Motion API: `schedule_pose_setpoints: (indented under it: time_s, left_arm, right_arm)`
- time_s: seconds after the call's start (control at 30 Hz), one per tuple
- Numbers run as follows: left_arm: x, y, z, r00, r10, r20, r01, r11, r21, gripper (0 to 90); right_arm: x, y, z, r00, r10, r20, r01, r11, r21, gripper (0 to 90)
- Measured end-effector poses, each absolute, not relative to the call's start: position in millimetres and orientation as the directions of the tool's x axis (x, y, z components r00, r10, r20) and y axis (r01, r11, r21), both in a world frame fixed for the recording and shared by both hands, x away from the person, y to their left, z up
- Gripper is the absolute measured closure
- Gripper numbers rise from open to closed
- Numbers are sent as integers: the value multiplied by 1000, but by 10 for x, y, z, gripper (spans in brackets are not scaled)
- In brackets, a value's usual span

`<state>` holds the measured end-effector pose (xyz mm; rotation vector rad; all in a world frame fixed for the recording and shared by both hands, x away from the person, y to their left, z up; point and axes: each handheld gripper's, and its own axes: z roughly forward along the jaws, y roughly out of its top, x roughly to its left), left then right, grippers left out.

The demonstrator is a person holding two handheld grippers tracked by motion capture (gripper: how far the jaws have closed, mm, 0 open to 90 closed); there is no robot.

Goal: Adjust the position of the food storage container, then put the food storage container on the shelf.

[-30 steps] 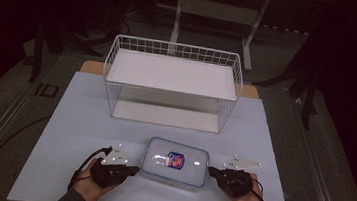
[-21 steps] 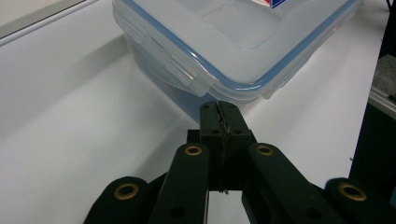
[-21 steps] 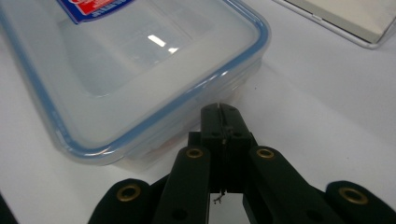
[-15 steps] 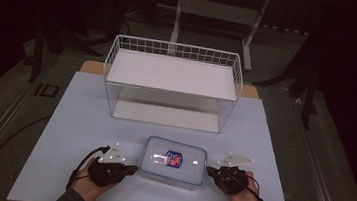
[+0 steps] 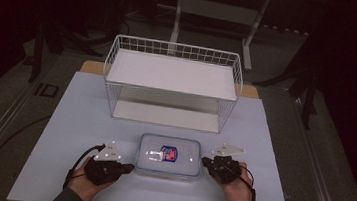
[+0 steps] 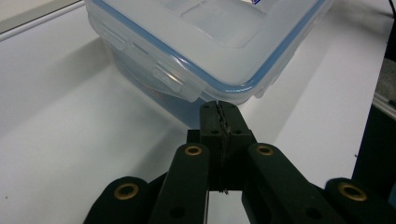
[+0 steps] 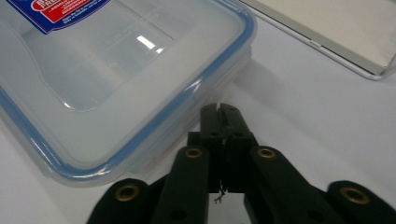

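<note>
A clear plastic food box (image 5: 169, 156) with a blue-sealed lid and a red and blue label lies flat on the white table near its front edge. My left gripper (image 5: 129, 167) is at the box's left end, jaws shut with nothing between them, tips just under the lid's rim (image 6: 219, 103). My right gripper (image 5: 205, 161) is at the box's right end, also shut and empty, its tips (image 7: 220, 108) close beside the lid's edge (image 7: 205, 86). The lid (image 6: 205, 28) sits closed with its side latches down.
A white wire rack (image 5: 173, 85) with two shelves stands behind the box, mid-table. The white tabletop (image 5: 79, 120) has bare room to the left and right of the box. Dark floor and furniture legs surround the table.
Both grippers have closed in on the box's two ends. The box has shifted slightly on the table.
</note>
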<state>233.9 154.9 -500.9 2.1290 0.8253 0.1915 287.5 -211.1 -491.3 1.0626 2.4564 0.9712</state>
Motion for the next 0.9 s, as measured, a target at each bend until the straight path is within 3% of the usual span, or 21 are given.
schedule_pose_setpoints:
  time_s: [0.27,0.37,0.63,0.83,0.9]
  left_arm:
    - [2342,1629,-4934,762,628,-154,488,-401,775,844]
    - [2338,1674,-4899,744,650,-156,486,-365,794,787]
    - [2358,1717,-4861,697,702,-150,479,-299,825,510]
    - [2398,1702,-4845,678,714,-176,490,-261,832,407]
    - [2470,1697,-4833,667,715,-209,507,-230,830,383]
  right_arm:
    - [2759,-2238,-4710,-690,724,25,486,437,757,730]
    - [2731,-2240,-4679,-697,717,29,476,431,766,695]
    - [2722,-2203,-4689,-698,712,76,490,397,776,477]
    - [2744,-2203,-4707,-688,715,123,515,362,777,497]
    - [2759,-2181,-4704,-681,714,164,528,324,785,453]
